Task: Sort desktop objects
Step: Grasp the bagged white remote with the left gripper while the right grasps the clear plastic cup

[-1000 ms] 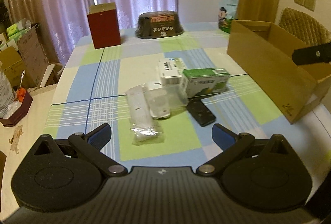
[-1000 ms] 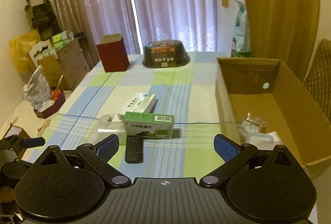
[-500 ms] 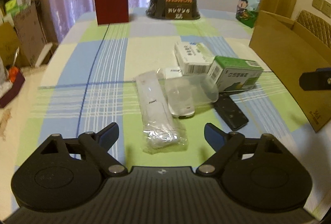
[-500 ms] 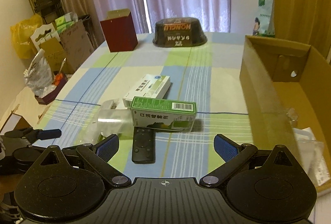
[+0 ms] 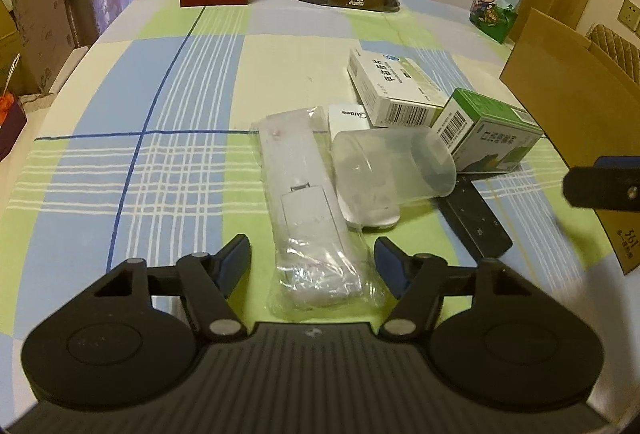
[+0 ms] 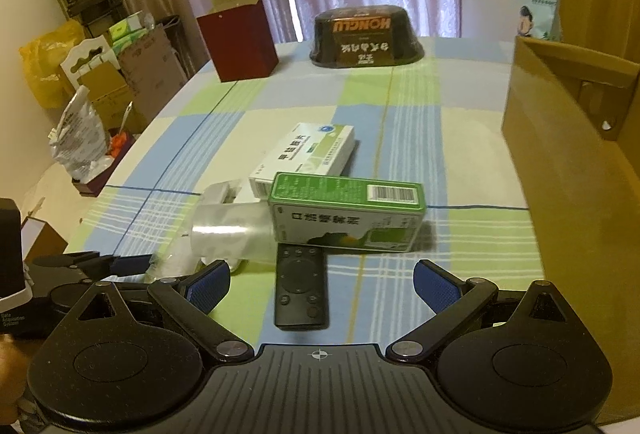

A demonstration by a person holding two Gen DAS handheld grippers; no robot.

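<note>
5 loose items lie clustered on the checked cloth of the worktop point(image 5: 168, 81): a bagged white remote point(image 5: 312, 209), a clear plastic cup point(image 5: 394, 163) tipped on its side over a second white remote point(image 5: 370, 211), a black remote point(image 6: 301, 284), a green box point(image 6: 346, 211) and a white medicine box point(image 6: 308, 151). The bagged white remote lies nearest the left gripper point(image 5: 313, 261), its near end between the 2 parted blue fingers point(image 5: 234, 261), which do not yet touch the bag; the grip is released and empty. The right gripper point(image 6: 322, 284) hangs over the black remote with its fingers point(image 6: 434, 286) spread wide, also holding nothing, and the remote's near end sits between them while its far end tucks under the green box. A cardboard box point(image 6: 568, 169) stands open at the right edge of the cloth, likely the sorting bin. The step in hand looks like the approach to a pick, probably both tools at once. Next, each tool needs to drop until its fingers straddle the body of its remote, then squeeze. The loose bag may slip or bunch, so the left grip should catch the hard body inside, and the black remote should slide clear of the green box before lifting.
</note>
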